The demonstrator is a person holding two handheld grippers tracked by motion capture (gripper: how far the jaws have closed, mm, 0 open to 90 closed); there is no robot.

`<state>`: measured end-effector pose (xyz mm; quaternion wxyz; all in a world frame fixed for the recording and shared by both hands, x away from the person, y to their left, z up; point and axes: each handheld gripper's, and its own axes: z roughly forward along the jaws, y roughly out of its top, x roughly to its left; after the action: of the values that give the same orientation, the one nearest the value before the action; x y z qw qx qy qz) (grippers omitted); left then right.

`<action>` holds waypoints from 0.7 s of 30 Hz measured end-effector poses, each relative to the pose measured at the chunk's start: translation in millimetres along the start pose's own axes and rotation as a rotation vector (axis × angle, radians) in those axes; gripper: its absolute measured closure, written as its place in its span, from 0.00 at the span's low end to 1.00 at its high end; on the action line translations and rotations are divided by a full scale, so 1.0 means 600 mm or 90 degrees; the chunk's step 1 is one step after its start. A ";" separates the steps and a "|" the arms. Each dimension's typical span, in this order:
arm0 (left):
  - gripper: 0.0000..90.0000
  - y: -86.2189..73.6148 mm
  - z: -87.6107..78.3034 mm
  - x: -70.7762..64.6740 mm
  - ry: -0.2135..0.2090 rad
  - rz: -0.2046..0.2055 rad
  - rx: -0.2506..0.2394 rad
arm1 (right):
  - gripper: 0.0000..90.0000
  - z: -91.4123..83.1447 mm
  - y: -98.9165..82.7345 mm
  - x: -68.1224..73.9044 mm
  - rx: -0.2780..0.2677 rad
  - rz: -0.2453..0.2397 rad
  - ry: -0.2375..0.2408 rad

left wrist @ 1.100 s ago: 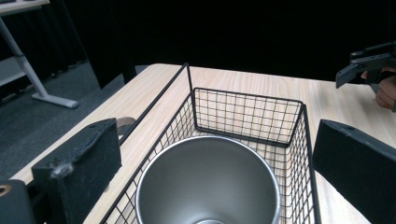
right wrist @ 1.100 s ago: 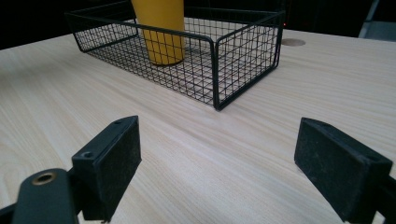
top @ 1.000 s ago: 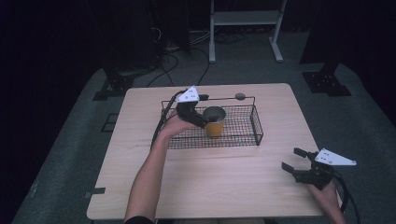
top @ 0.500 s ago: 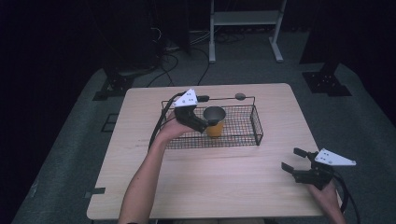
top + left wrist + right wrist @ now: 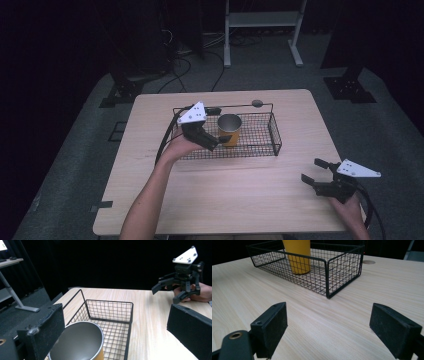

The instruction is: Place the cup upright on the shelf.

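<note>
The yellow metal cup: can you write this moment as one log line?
left gripper: open beside yellow metal cup | cup: upright in black wire basket | right gripper: open, over wooden table

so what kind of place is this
Probably a lab or recording studio: a bare wooden table on grey floor mats, black curtains all round, loose cables on the floor, and a white equipment stand behind.
</note>
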<state>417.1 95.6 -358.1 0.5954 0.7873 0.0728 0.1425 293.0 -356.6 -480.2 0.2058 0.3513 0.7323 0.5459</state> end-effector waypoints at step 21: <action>0.01 -0.018 -0.025 -0.034 0.005 -0.003 -0.013 | 0.15 0.000 0.000 0.000 -0.001 -0.001 -0.001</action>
<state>393.6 106.7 -367.3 0.6034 0.7806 0.0757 0.1445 293.2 -356.5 -480.2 0.2066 0.3510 0.7321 0.5460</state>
